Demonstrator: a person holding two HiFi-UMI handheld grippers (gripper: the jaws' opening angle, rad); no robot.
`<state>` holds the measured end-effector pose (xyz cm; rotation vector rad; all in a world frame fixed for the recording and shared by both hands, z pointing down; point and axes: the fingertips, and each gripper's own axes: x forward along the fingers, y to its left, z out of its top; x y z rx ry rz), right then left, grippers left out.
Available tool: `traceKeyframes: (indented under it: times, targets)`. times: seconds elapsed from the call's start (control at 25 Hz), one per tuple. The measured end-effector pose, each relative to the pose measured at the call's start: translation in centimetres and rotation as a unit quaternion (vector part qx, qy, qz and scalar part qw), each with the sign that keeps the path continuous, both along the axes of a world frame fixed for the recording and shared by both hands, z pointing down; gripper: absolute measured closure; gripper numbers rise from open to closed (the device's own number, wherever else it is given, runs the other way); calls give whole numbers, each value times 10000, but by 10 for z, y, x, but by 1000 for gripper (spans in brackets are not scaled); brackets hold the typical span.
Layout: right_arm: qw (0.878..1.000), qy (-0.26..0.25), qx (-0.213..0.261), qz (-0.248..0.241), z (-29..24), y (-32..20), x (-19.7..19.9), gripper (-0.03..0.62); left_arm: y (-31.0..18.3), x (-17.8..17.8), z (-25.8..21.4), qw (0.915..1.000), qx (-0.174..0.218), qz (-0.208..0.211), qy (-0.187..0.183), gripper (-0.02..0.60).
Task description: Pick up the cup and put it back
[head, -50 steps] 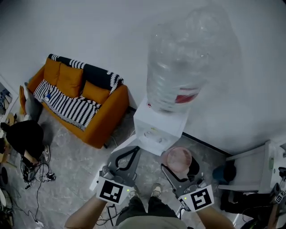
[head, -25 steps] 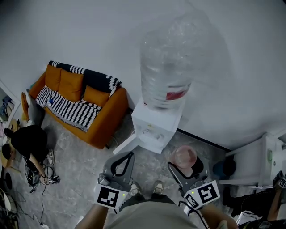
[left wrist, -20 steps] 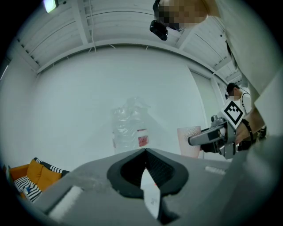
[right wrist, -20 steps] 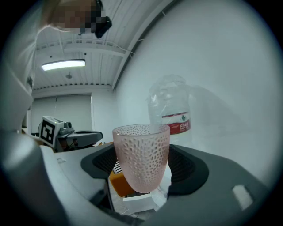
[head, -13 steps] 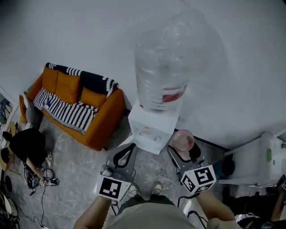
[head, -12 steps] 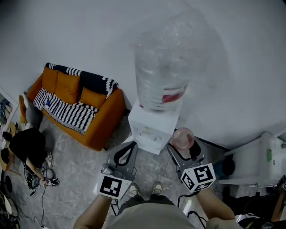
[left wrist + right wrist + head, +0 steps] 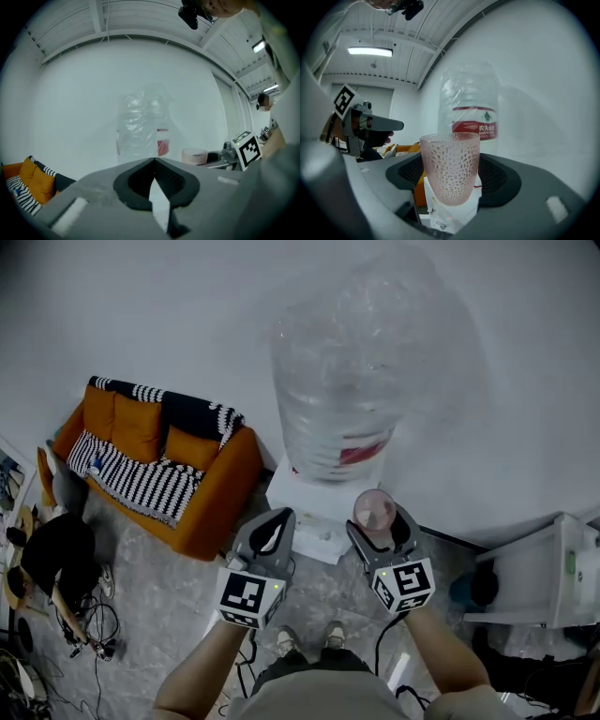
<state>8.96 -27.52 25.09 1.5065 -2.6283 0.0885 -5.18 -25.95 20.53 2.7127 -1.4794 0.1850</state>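
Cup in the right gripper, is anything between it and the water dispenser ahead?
Nothing visible does. The right gripper holds the cup upright facing the dispenser; the shut left gripper sits off to its side.

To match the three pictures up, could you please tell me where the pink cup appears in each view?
Head view: pink cup just right of centre, in the right gripper.
Left gripper view: pink cup small, right of centre.
Right gripper view: pink cup dead centre, between the jaws.
Shared landmark: the big water bottle.
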Motion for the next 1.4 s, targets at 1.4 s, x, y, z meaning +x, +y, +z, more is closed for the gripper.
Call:
traceKeyframes:
  times: [1.4]
  targets:
    - [9966, -26, -817, 134, 160, -75, -10, 223, -26, -10, 143, 9856, -1691, -10, 75, 579]
